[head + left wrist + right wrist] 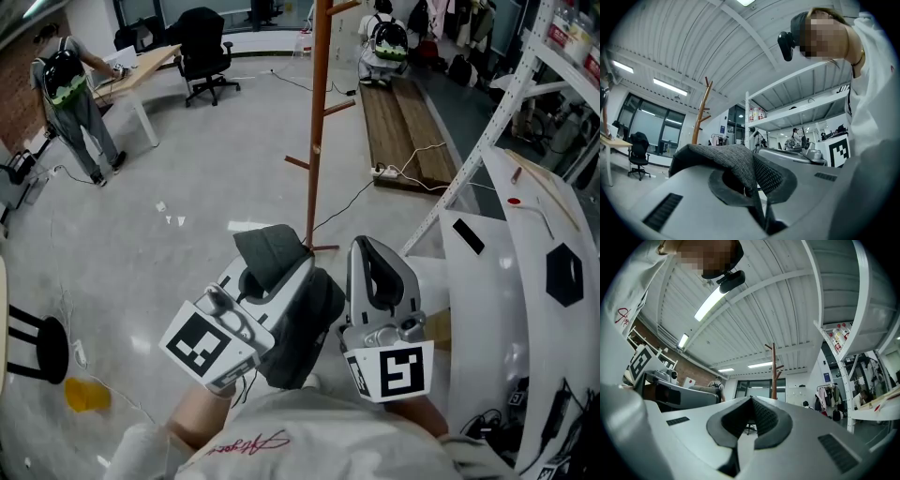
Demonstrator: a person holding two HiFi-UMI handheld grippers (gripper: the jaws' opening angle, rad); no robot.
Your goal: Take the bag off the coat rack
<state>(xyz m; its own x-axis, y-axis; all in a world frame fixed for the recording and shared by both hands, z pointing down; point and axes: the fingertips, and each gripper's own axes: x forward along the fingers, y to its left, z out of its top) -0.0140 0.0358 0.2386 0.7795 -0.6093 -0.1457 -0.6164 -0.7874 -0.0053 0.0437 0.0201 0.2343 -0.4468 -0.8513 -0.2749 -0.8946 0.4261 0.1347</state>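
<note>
In the head view the wooden coat rack (319,122) stands on the floor ahead, its pegs bare. My left gripper (286,272) is shut on the dark grey bag (270,251), which is clear of the rack; its fabric drapes over the jaws and hangs down below (305,342). In the left gripper view the bag's grey knit strap (726,157) is pinched between the jaws, and the coat rack (701,112) rises behind it. My right gripper (372,248) is held beside the left one, shut with nothing in it. In the right gripper view its pads (761,416) meet and the coat rack (773,371) is far ahead.
A white metal shelf frame (506,103) and white panels (525,281) fill the right side. Wooden planks (403,122) and a cable lie on the floor beyond the rack. A person (70,103) stands by a desk far left, near an office chair (206,52). A black stool (37,347) is at my left.
</note>
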